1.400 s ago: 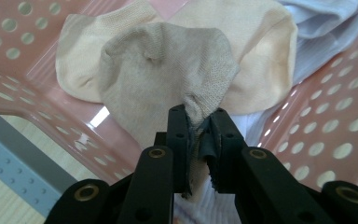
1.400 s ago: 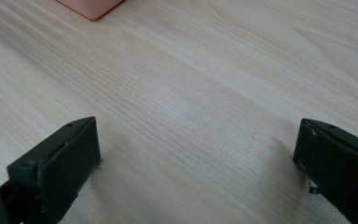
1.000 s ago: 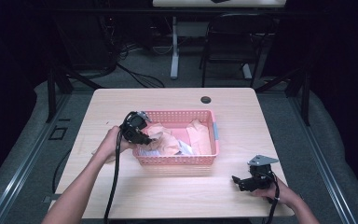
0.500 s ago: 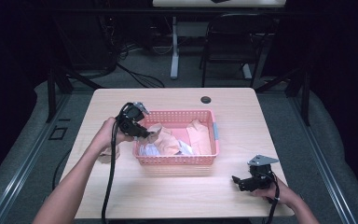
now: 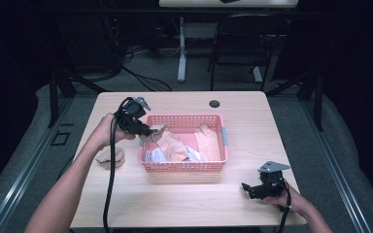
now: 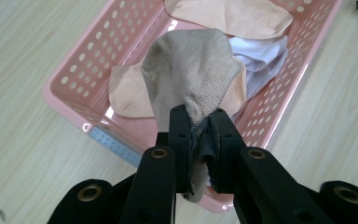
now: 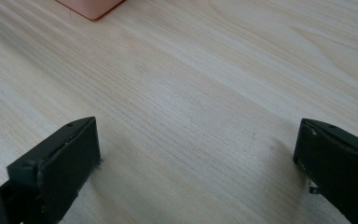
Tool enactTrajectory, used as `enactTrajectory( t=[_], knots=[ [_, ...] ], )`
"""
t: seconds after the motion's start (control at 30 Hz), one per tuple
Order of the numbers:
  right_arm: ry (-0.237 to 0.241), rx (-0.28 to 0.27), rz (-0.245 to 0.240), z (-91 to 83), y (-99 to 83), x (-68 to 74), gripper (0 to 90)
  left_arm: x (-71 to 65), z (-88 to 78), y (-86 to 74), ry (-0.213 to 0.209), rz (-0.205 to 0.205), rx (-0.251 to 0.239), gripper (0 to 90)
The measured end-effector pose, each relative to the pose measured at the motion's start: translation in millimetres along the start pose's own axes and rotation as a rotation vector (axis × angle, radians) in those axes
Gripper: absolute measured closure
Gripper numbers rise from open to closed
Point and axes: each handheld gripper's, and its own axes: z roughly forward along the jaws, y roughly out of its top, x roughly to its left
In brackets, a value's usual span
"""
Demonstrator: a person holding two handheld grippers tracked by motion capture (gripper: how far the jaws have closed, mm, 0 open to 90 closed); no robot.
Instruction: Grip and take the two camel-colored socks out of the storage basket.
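A pink perforated basket (image 5: pixel 184 166) stands mid-table and holds peach socks (image 5: pixel 209 141) and a white cloth (image 5: pixel 154 156). My left gripper (image 5: pixel 148 131) hangs over the basket's left end, shut on a taupe sock (image 5: pixel 156 132). In the left gripper view that taupe sock (image 6: pixel 191 74) droops forward from the left gripper (image 6: pixel 199 135) above the basket (image 6: pixel 70 93), with peach socks (image 6: pixel 228 16) and the white cloth (image 6: pixel 258 51) beneath. My right gripper (image 5: pixel 246 189) rests near the table's front right, open. In its own view the right gripper (image 7: pixel 198 149) has wide jaws over bare wood.
A crumpled beige piece (image 5: pixel 110 158) lies on the table left of the basket, by the left forearm. A small black disc (image 5: pixel 214 103) sits near the far edge. The basket's corner (image 7: pixel 91 7) shows ahead of the right gripper. A chair (image 5: pixel 243 43) stands beyond the table.
My left gripper has moved up and slightly toward the far left, carrying the taupe sock. The hand has uncovered the beige piece on the table. My right gripper has stayed put.
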Motion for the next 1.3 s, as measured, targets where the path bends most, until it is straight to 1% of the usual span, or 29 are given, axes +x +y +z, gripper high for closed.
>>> enactTrajectory(
  t=[0.03,0.07,0.1,0.13,0.17,0.2,0.4,0.57,0.67,0.7,0.77,0.8,0.97,1.07,1.2,1.3],
  knots=[
    [0.001,-0.001,0.000,0.0,0.0,0.1,0.0,0.8,-5.6,0.6,0.005,0.001,0.002,81.3],
    [0.001,-0.001,0.000,0.0,0.0,0.1,0.0,0.8,-5.6,0.6,0.005,0.001,0.002,81.3],
    [0.001,-0.001,0.000,0.0,0.0,0.0,0.0,2.3,-12.2,1.0,0.016,0.003,0.004,81.3],
    [0.001,-0.001,0.000,0.0,0.0,0.0,0.0,2.3,-12.2,1.0,0.016,0.003,0.004,81.3],
    [0.000,-0.001,0.000,0.0,0.0,0.1,0.0,3.5,-19.1,0.7,0.024,0.004,0.012,81.3],
    [0.000,-0.001,0.000,0.0,0.0,0.1,0.0,3.5,-19.1,0.7,0.024,0.004,0.012,81.3],
    [0.000,0.000,0.000,0.0,0.0,0.1,0.0,8.4,-39.6,-2.4,0.048,-0.008,0.020,81.3],
    [0.001,-0.001,0.001,0.0,0.0,0.1,0.0,13.0,-54.1,-4.2,0.063,-0.013,0.053,81.3],
    [0.000,0.000,0.001,0.0,0.0,0.1,0.0,15.1,-63.4,-5.7,0.072,-0.022,0.059,81.3],
    [0.001,-0.001,0.001,0.1,0.0,0.1,0.0,16.5,-69.4,-7.3,0.083,-0.026,0.066,81.2],
    [0.003,-0.003,0.003,0.1,0.0,0.1,0.0,17.3,-72.0,-8.6,0.084,-0.032,0.066,81.2],
    [-0.006,0.002,-0.001,0.0,0.0,0.1,0.0,17.8,-74.4,-10.0,0.085,-0.040,0.066,81.2],
    [-0.005,0.002,-0.002,0.0,0.0,-0.2,0.0,22.7,-84.8,-18.4,0.099,-0.061,0.083,81.2],
    [-0.004,0.003,-0.003,0.3,0.2,-0.3,0.0,26.0,-88.1,-24.8,0.106,-0.077,0.091,81.2],
    [-0.005,0.003,-0.003,0.3,0.2,-0.1,0.0,31.0,-91.8,-35.6,0.117,-0.100,0.114,81.2],
    [-0.005,0.004,-0.004,0.3,0.3,-0.3,0.0,34.3,-94.5,-42.3,0.120,-0.115,0.120,81.2]
  ],
)
